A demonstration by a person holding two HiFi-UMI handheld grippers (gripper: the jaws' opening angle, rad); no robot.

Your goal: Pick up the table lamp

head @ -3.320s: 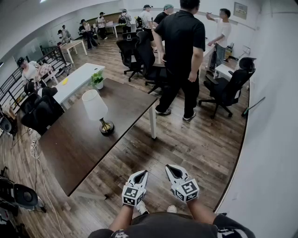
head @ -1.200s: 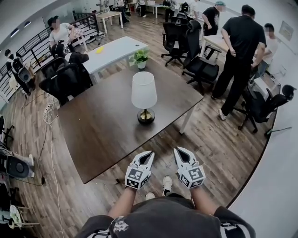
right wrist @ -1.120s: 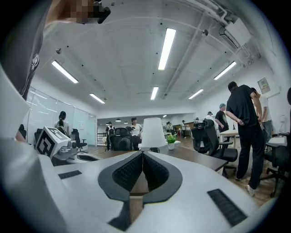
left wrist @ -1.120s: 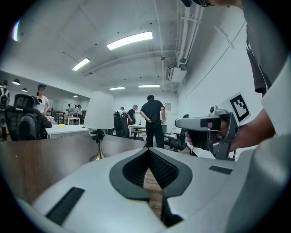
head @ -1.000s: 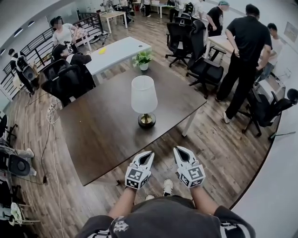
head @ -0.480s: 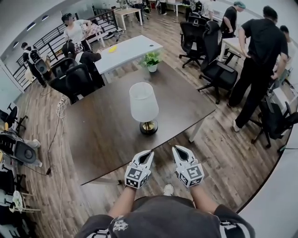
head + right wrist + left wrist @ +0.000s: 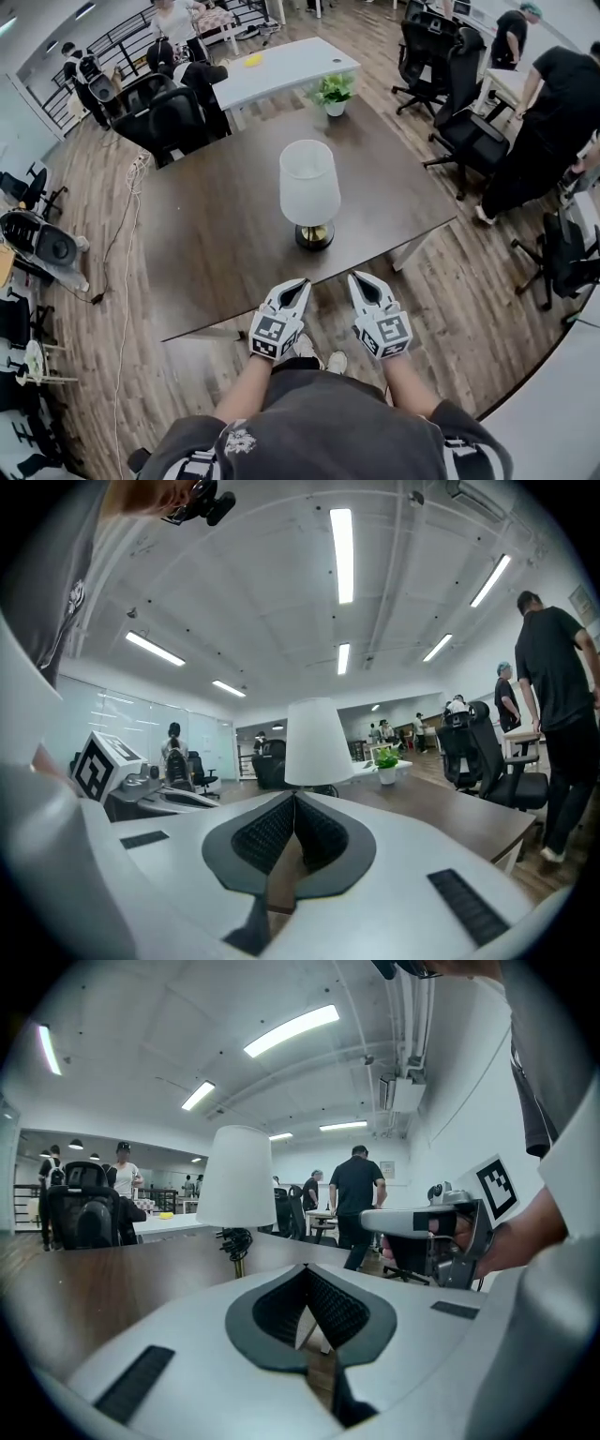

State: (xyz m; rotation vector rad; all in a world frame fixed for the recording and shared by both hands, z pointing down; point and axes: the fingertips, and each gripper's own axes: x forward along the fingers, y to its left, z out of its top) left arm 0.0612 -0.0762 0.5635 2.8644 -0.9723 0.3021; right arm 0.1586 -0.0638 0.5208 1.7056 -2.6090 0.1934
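The table lamp (image 7: 309,185) is seen upright at frame centre on the dark tabletop (image 7: 216,234); the left hand-held gripper (image 7: 298,285) and right hand-held gripper (image 7: 357,279) are held closed and empty below it. The table lamp could be toppled if nudged by unopened jaws.

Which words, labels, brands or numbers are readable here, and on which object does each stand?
No text is readable in any view.
Cubes on the left gripper and the right gripper: black-and-white square markers only, no letters.
White print on the person's dark shirt: too blurred to read.
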